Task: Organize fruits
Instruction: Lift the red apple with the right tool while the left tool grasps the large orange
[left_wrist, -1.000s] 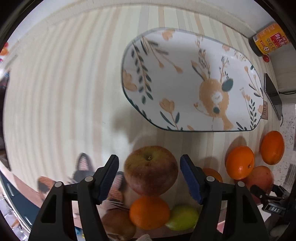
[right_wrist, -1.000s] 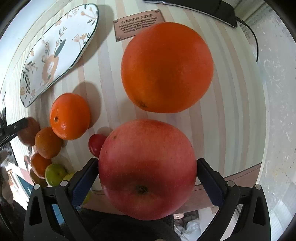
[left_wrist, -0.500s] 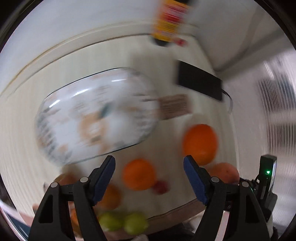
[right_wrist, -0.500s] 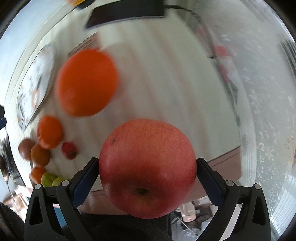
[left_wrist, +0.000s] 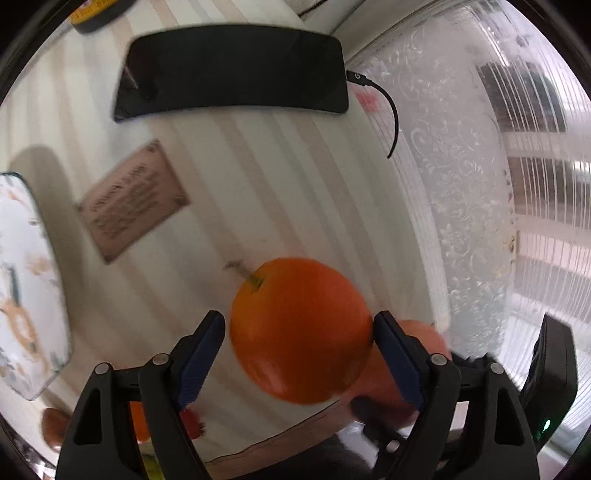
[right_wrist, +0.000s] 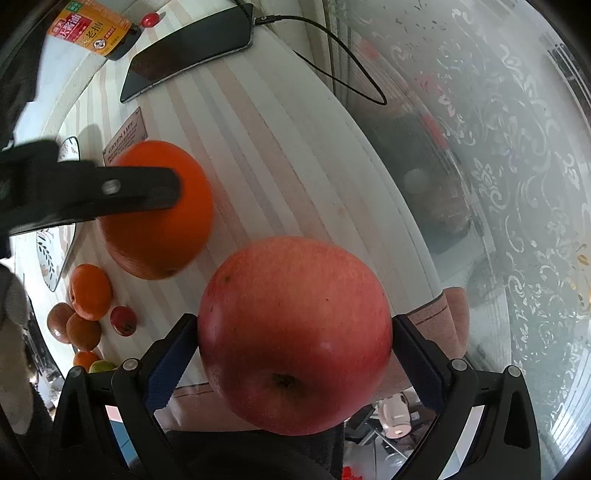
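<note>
My right gripper (right_wrist: 295, 354) is shut on a big red apple (right_wrist: 295, 332) and holds it above the striped table's right edge. My left gripper (left_wrist: 299, 350) is open around a large orange (left_wrist: 299, 328) on the table; the right pad touches it and a small gap shows at the left pad. The same orange (right_wrist: 159, 236) shows in the right wrist view with a left finger (right_wrist: 110, 195) across it. The red apple (left_wrist: 417, 369) shows behind the left gripper's right finger. The oval deer plate (left_wrist: 26, 295) lies at the far left.
A black phone (left_wrist: 229, 70) with a cable lies at the back, beside a sauce bottle (right_wrist: 96, 26). A brown label (left_wrist: 133, 203) lies near the plate. Several oranges (right_wrist: 90, 291), a small red fruit (right_wrist: 123, 321) and green fruits (right_wrist: 101, 366) sit front left. A frosted window (left_wrist: 498, 184) lies right.
My left gripper left the brownish apple, swung right and now straddles the large orange. My right gripper lifted the red apple and turned right.
</note>
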